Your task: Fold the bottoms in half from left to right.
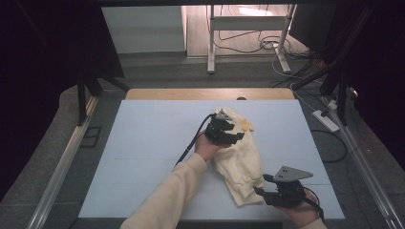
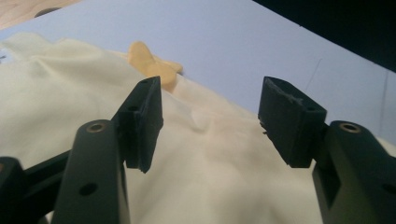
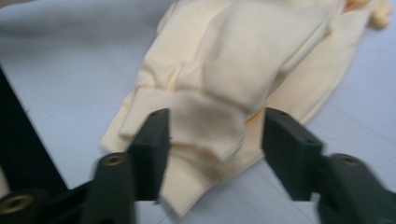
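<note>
Nearest the person, the right gripper [image 1: 267, 189] sits low at the near right corner of the desk [image 1: 143, 157], its fingers [image 3: 152, 140] spread apart and released. In the right gripper view the ribbed hem of one cream garment [image 1: 239, 157] lies between and just beyond them, with no pad pressing on the cloth. That placement suggests the hem end has just been laid down or is about to be taken, since the folded layers there are stacked and even.

The garment itself lies folded on the right half of the pale blue desk, running from the near right edge away toward the middle. It looks like a sweatshirt folded into a long narrow bundle, probably so that it can be folded across once more.

Farther on, the left gripper [image 1: 229, 134] hovers over the far end of the garment, held by a hand in a cream sleeve [image 1: 167, 195]. Its fingers [image 2: 142, 116] also stand apart, released, with the cloth below them and nothing gripped. Just past them a small yellow piece [image 2: 152, 65] peeks out at the garment's far edge; what it is cannot be told.

Counted: one garment, one yellow piece, two grippers, both let go. Beyond the desk stands a white metal frame [image 1: 248, 28] on the floor, with cables [image 1: 267, 45] around it.
</note>
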A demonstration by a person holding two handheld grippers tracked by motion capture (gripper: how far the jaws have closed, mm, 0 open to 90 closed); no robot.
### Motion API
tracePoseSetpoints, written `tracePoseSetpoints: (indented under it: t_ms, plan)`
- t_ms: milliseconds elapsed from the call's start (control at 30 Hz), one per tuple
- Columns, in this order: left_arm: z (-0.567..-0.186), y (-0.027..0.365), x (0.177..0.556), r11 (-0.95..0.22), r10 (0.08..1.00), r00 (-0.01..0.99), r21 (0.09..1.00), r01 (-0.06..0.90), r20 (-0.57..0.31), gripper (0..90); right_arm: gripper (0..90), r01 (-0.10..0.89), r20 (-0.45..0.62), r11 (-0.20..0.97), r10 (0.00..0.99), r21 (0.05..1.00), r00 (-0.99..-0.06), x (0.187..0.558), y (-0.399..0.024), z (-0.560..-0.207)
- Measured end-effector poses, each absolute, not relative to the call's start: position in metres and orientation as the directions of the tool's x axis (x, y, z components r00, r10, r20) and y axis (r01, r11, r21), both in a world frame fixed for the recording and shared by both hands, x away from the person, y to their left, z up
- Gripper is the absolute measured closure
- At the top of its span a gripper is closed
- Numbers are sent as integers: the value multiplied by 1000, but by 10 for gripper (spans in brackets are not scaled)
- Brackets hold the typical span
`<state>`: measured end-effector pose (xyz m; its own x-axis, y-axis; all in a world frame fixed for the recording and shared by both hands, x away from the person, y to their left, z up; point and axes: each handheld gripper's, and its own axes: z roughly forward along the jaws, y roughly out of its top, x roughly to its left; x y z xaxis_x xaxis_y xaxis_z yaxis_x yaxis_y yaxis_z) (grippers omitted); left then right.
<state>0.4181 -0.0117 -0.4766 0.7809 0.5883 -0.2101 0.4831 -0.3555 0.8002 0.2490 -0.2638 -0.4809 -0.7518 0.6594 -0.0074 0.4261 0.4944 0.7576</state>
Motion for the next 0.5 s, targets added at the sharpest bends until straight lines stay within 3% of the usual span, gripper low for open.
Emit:
tracePoseSetpoints:
  t_ms: [500]
  plan:
    - [-462,31,386,-341,598,781,825,450,-178,365,353,390,0,439,664,809,-747,262,-263,-470]
